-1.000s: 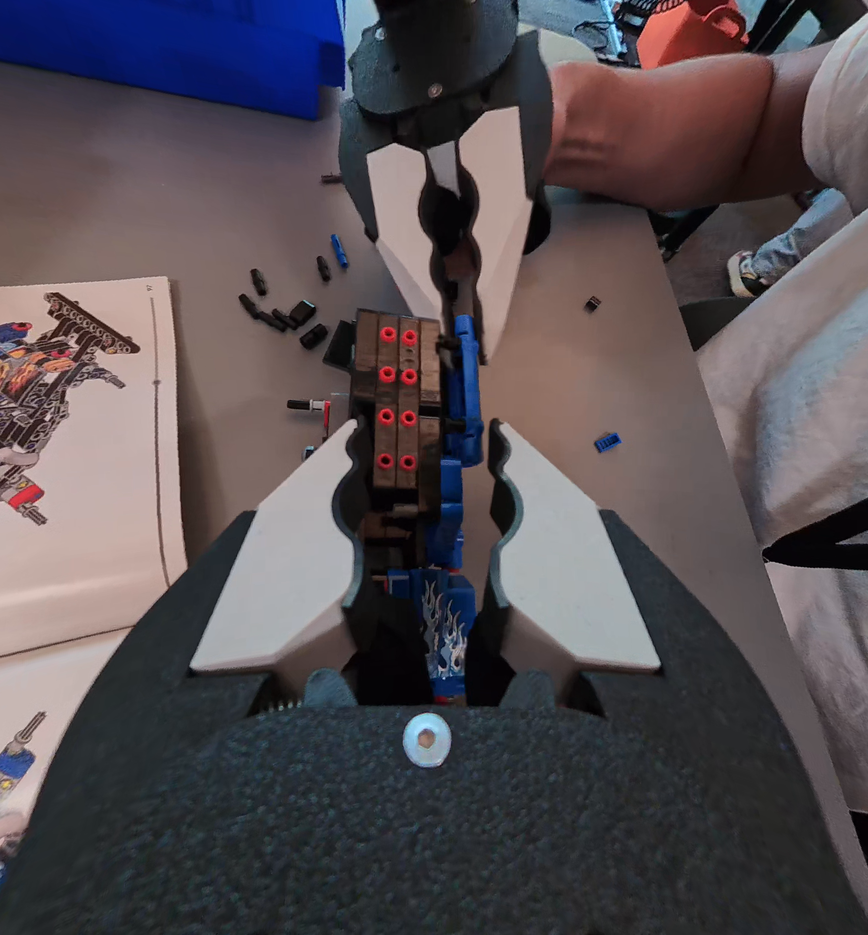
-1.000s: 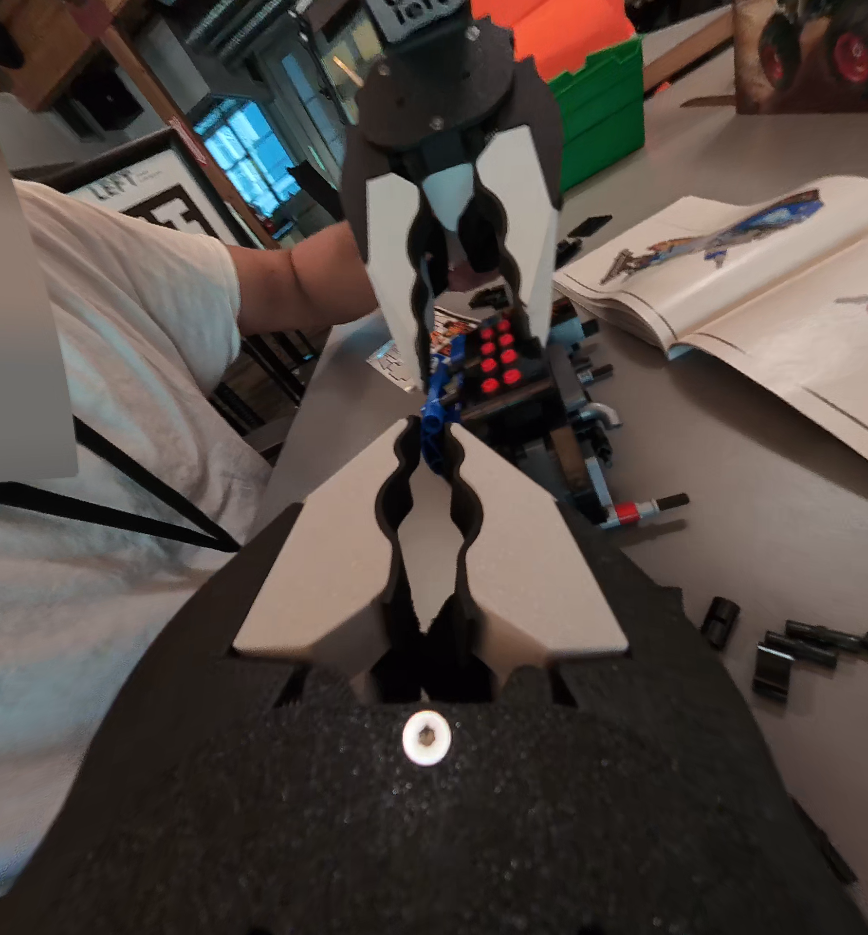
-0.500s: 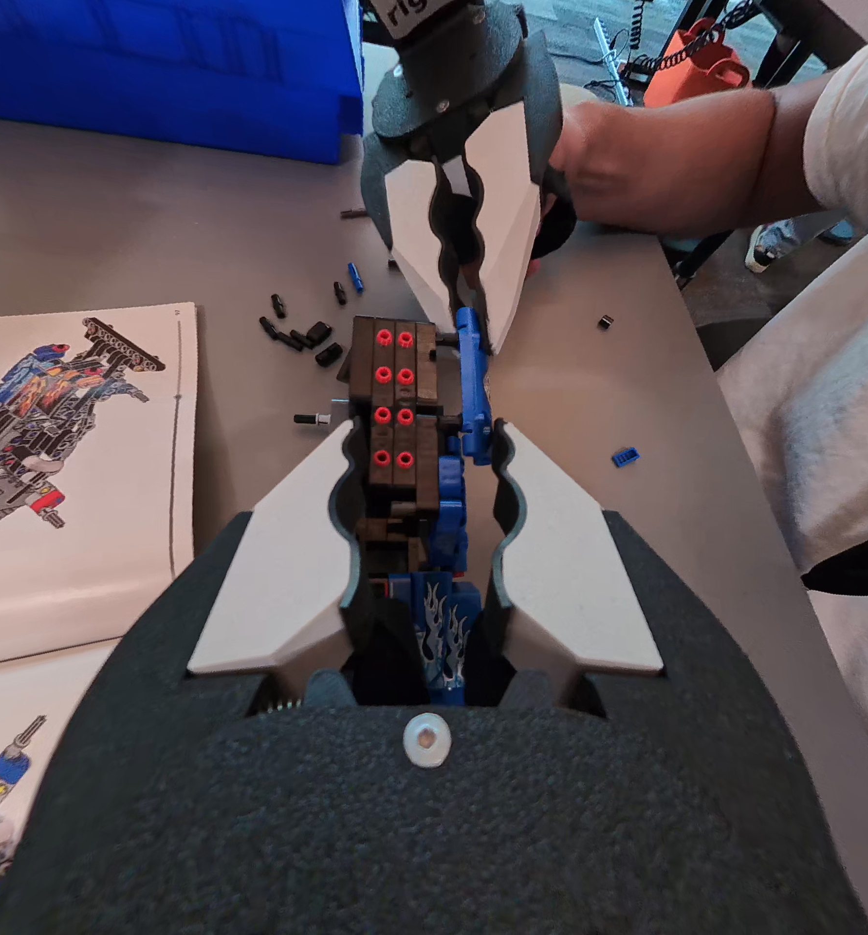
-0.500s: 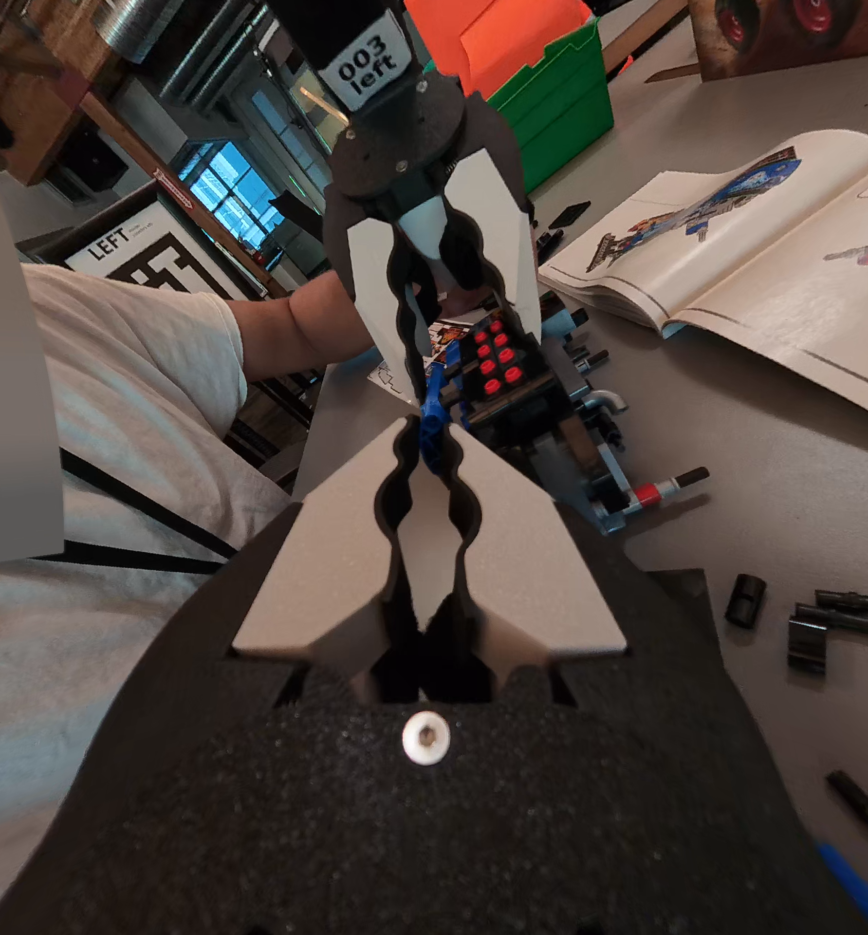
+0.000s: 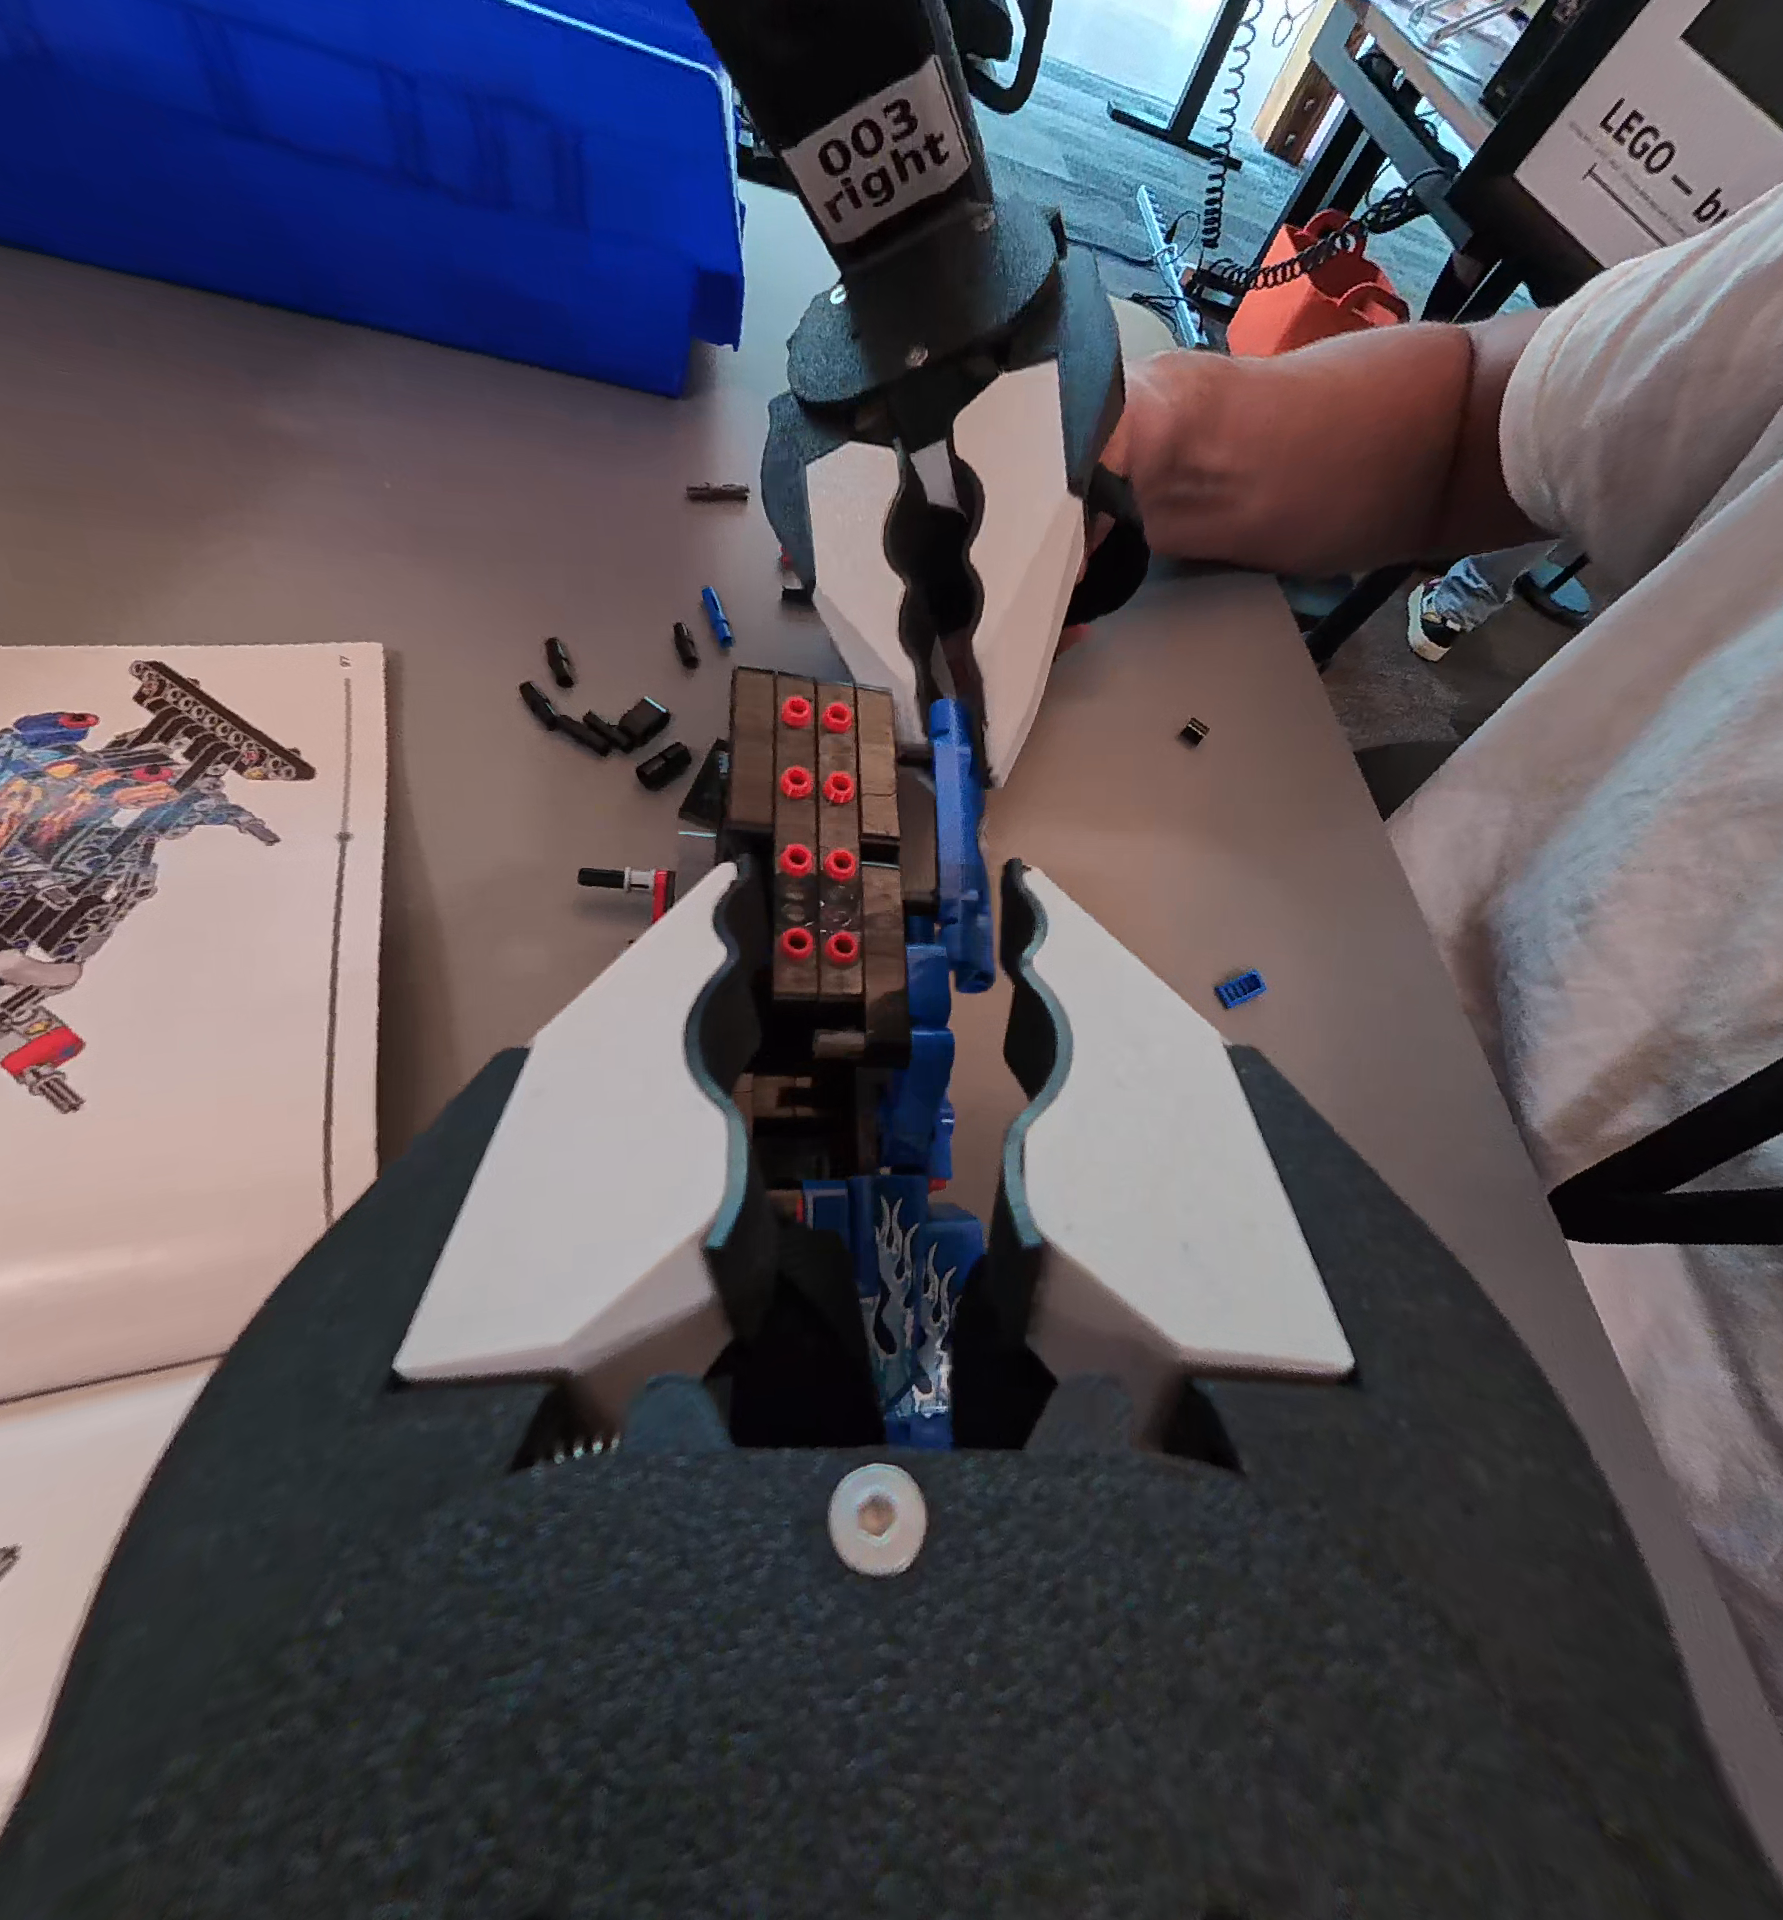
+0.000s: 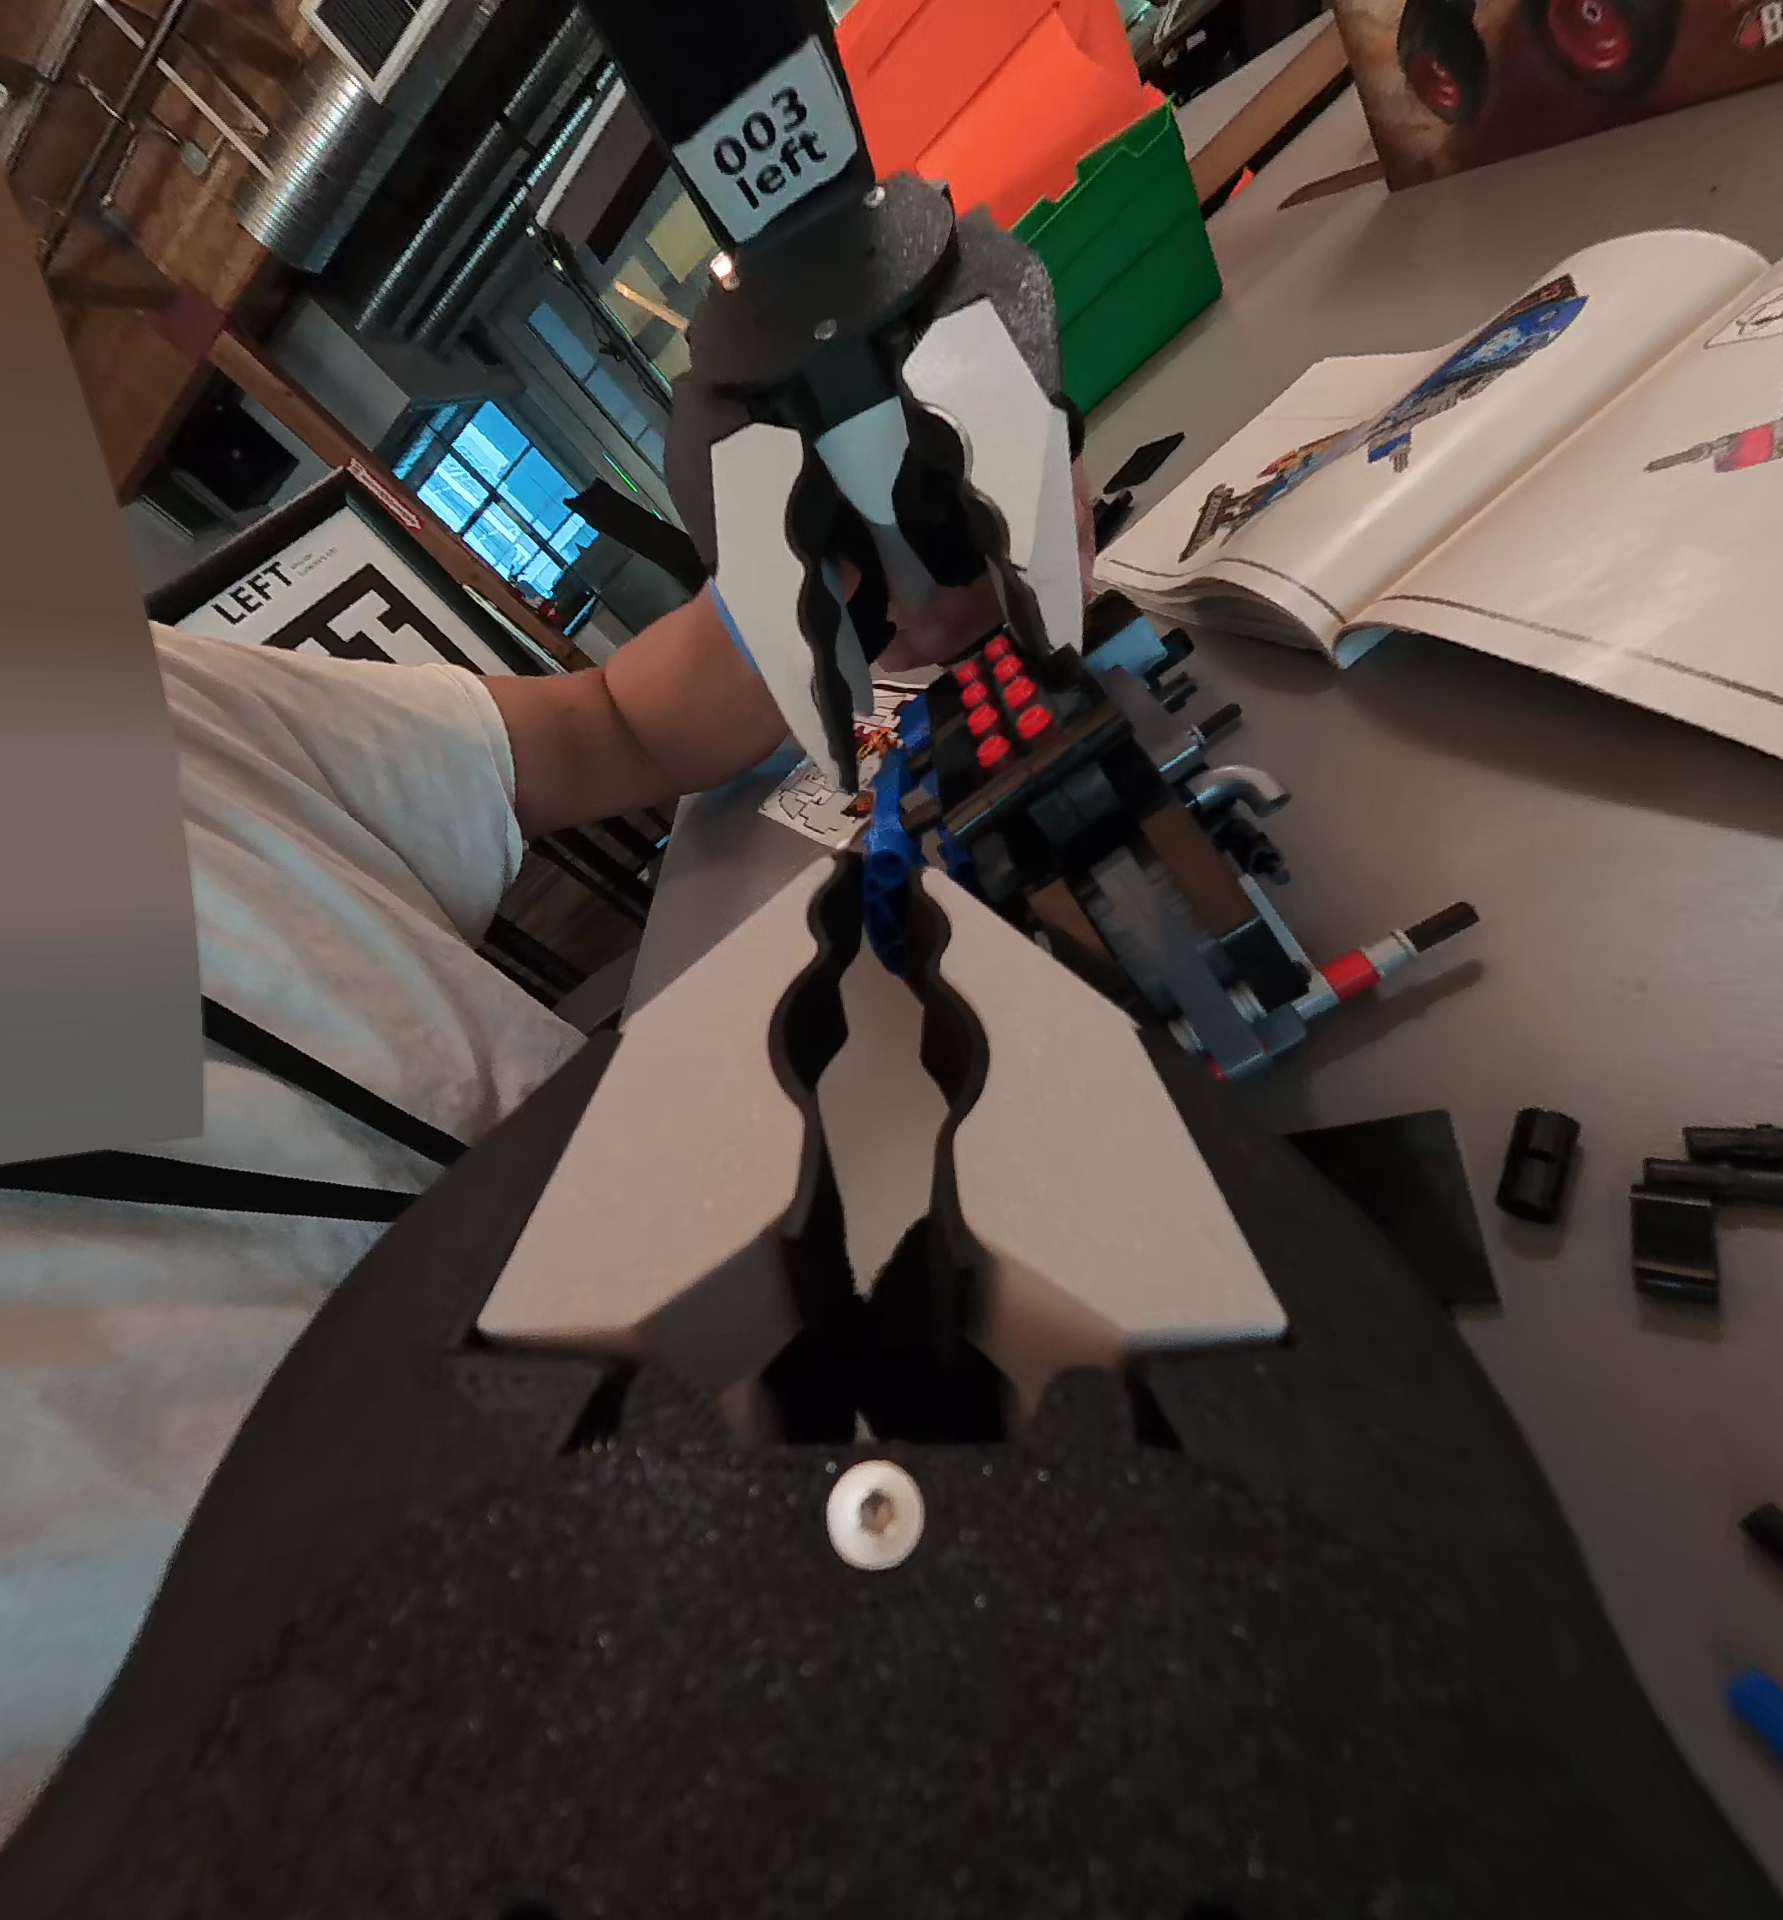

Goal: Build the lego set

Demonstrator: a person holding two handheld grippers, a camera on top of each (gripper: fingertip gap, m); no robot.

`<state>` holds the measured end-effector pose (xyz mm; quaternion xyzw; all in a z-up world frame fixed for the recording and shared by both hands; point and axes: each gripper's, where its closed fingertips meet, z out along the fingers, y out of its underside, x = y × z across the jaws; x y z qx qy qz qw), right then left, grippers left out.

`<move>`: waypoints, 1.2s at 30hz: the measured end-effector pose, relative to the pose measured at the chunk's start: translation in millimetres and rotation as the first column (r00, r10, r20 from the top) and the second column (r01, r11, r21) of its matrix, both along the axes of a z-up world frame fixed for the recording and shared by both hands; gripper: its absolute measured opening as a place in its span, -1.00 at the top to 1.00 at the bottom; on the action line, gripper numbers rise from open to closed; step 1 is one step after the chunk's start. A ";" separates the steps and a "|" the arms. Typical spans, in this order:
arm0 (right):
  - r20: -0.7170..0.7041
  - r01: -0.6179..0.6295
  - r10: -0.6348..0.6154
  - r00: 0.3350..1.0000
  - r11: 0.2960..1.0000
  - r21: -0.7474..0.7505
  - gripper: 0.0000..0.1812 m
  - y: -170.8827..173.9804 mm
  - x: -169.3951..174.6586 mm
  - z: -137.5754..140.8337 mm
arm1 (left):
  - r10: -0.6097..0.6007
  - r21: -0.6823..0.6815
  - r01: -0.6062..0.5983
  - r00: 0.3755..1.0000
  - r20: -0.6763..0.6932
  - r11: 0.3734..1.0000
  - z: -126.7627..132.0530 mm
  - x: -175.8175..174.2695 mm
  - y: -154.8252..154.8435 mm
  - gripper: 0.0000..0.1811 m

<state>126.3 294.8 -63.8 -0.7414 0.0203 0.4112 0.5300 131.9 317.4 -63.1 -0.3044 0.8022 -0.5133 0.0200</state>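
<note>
The lego model point(image 5: 835, 831) is a black block with red pins and blue side parts. It sits between the fingers of my left gripper point(image 5: 871, 878), which is shut on it low over the grey table. A blue beam point(image 5: 960, 831) runs along the model's right side. My right gripper point(image 6: 879, 873) is shut on the far end of this beam point(image 6: 882, 831). In the left wrist view the right gripper point(image 5: 960, 732) comes in from the far side. In the right wrist view the left gripper point(image 6: 954, 707) straddles the model point(image 6: 1032, 790).
An open instruction booklet point(image 5: 139, 935) lies left of the model. Loose black pins point(image 5: 606, 722) and a small blue piece point(image 5: 1238, 987) lie on the table. A blue bin point(image 5: 347, 156) stands at the back and a green bin point(image 6: 1126, 229) beyond. The person sits at the table's right edge. Both grippers' tips are close together, under 4 cm apart.
The right gripper has tipped more upright while still holding the beam's end. The blue beam now lies straighter and closer along the model's side. The model has stayed in the left gripper.
</note>
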 end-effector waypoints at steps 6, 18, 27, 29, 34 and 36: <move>0.002 0.024 -0.024 1.000 1.000 -0.007 0.92 0.9 5.3 -2.3 | -0.005 0.031 0.005 1.000 0.010 1.000 -1.3 6.3 -2.8 0.49; 0.001 0.037 -0.037 0.999 0.999 0.001 0.92 -2.3 14.9 -0.7 | -0.009 0.143 0.001 0.998 0.055 0.990 2.5 18.5 1.1 0.41; -0.007 0.051 -0.051 0.999 0.999 0.002 0.93 -2.5 21.5 -0.5 | -0.032 0.250 0.007 0.995 0.097 0.968 -3.9 22.2 2.4 0.38; -0.005 0.051 -0.051 0.999 0.999 0.001 0.93 -2.7 22.5 -0.4 | -0.032 0.268 0.004 0.994 0.101 0.963 -7.1 24.7 1.3 0.41; -0.004 0.049 -0.049 0.999 0.999 0.005 0.93 -2.8 24.3 -0.5 | -0.029 0.247 0.012 0.997 0.066 0.969 -9.3 25.5 -1.0 0.42; 0.001 0.045 -0.045 0.999 0.999 0.010 0.93 -2.8 24.3 -0.4 | -0.027 0.239 0.012 0.998 0.063 0.971 -9.1 25.2 -1.2 0.43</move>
